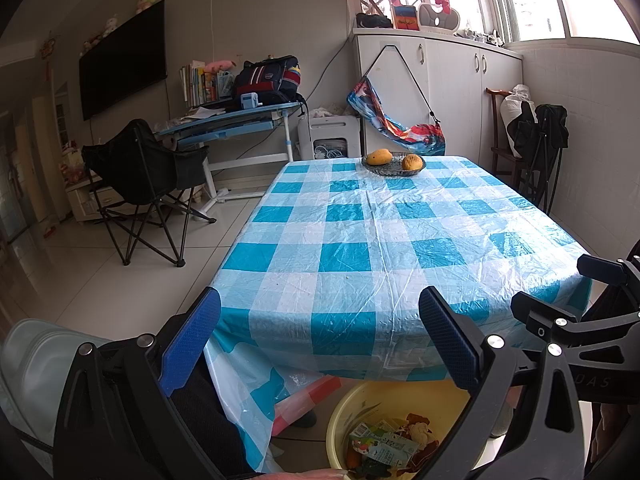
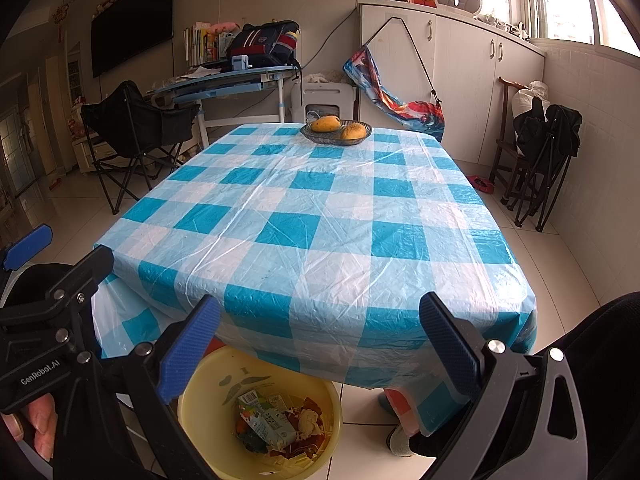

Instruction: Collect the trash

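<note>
**Right wrist view: trash in the bin, surface looks cleared**

Right wrist view looks down on a yellow bin (image 2: pixel 260 412) on the floor just under the near edge of the surface, holding the trash (image 2: pixel 276 424): a crumpled drink carton with green print, brownish peel-like scraps and a pale wad. Printed moustache mark on the bin's inner wall; carton lettering too small to read.

Right gripper (image 2: pixel 320 344) held above the bin, jaws released and wide apart, nothing between them. Left gripper (image 1: pixel 320 344) likewise spread and empty, hovering over the near edge of the checked blue-and-white cloth (image 2: pixel 320 216). "GenRobot.AI" legible on the left gripper's body in the right view, beside a thumb and fingertips; partial letters "DAS" on the right gripper's frame in the left view.

No litter visible on the surface; only a glass dish (image 2: pixel 336 134) with two orange fruits at the far end, well apart from both grippers.

Judged as the closing step, collection probably complete. Next move calls for a check of surface and floor for leftover scraps, or otherwise for drawing both grippers clear
</note>
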A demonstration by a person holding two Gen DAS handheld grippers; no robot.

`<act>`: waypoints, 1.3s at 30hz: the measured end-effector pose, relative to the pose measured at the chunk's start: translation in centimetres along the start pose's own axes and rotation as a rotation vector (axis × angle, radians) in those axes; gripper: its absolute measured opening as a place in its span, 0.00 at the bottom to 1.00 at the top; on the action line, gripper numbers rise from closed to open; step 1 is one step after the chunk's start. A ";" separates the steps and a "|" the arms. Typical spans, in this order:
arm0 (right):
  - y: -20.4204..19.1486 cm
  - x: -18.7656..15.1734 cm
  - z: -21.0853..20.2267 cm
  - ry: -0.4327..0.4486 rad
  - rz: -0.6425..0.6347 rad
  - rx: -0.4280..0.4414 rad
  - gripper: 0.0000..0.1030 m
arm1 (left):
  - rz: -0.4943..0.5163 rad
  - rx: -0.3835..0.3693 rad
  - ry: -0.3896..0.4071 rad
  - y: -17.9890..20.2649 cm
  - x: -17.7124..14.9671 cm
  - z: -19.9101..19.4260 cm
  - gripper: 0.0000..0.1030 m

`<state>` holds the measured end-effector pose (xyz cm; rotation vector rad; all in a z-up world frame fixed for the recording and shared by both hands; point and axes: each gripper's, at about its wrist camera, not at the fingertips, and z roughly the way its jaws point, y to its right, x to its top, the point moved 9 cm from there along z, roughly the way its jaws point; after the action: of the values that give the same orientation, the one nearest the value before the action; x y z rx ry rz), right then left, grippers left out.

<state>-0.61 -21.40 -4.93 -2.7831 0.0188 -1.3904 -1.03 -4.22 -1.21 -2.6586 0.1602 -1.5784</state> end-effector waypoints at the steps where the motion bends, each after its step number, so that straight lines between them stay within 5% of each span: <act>1: -0.1 0.0 0.0 0.000 0.000 0.000 0.93 | 0.000 0.000 0.000 0.0 0.0 0.0 0.93; 39: -0.1 -0.2 0.0 -0.002 -0.005 -0.002 0.93 | 0.002 0.000 -0.001 0.1 0.0 0.1 0.93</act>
<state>-0.74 -21.32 -5.07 -2.7874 0.0136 -1.3898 -1.00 -4.36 -1.29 -2.6578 0.1630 -1.5770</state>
